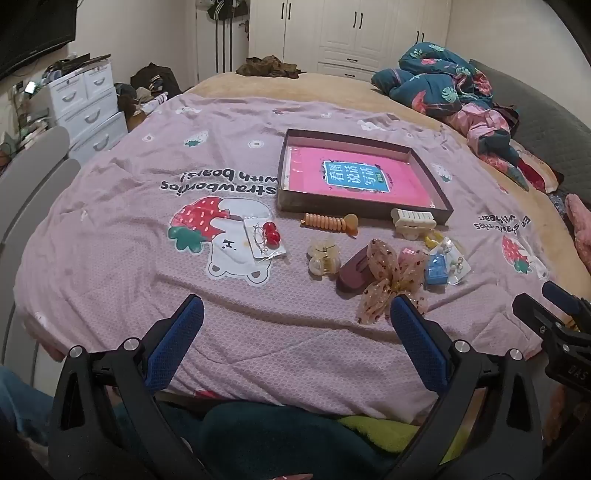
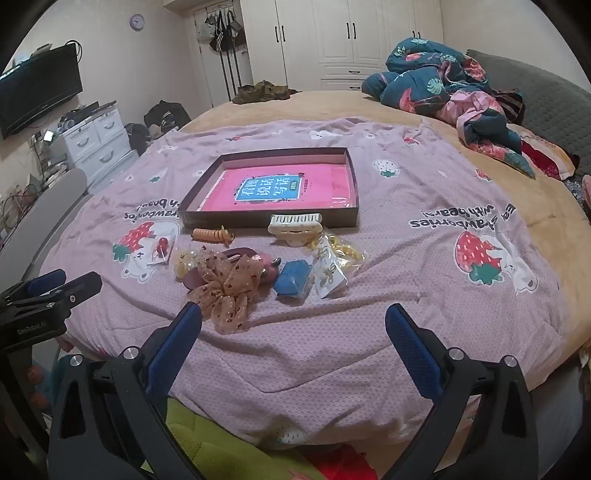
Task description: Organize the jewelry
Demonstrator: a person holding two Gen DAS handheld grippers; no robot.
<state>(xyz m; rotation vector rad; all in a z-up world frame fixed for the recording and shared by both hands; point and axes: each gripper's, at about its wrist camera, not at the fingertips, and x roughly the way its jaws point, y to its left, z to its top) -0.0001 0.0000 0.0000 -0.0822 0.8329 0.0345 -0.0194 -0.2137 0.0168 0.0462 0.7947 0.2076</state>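
Note:
A dark shallow box (image 1: 364,206) (image 2: 266,218) with a pink book inside lies on the pink quilt. In front of it are scattered an orange spiral hair tie (image 1: 327,222) (image 2: 212,235), a cream claw clip (image 1: 412,220) (image 2: 293,225), a pale yellow clip (image 1: 324,256), a mauve clip (image 1: 352,269), a sheer dotted bow (image 1: 388,278) (image 2: 225,284), a blue item (image 1: 436,269) (image 2: 293,281), bagged earrings (image 1: 456,260) (image 2: 330,269) and a red cherry pair on a card (image 1: 266,238) (image 2: 160,249). My left gripper (image 1: 297,314) and right gripper (image 2: 293,321) hover open and empty near the quilt's front edge.
White drawers (image 1: 86,107) and a grey chair back (image 1: 33,177) stand at the left. A crumpled teal floral blanket (image 1: 443,83) (image 2: 439,74) lies at the back right of the bed. Wardrobe doors (image 2: 332,33) line the far wall. Green and teal cloth lies below the grippers.

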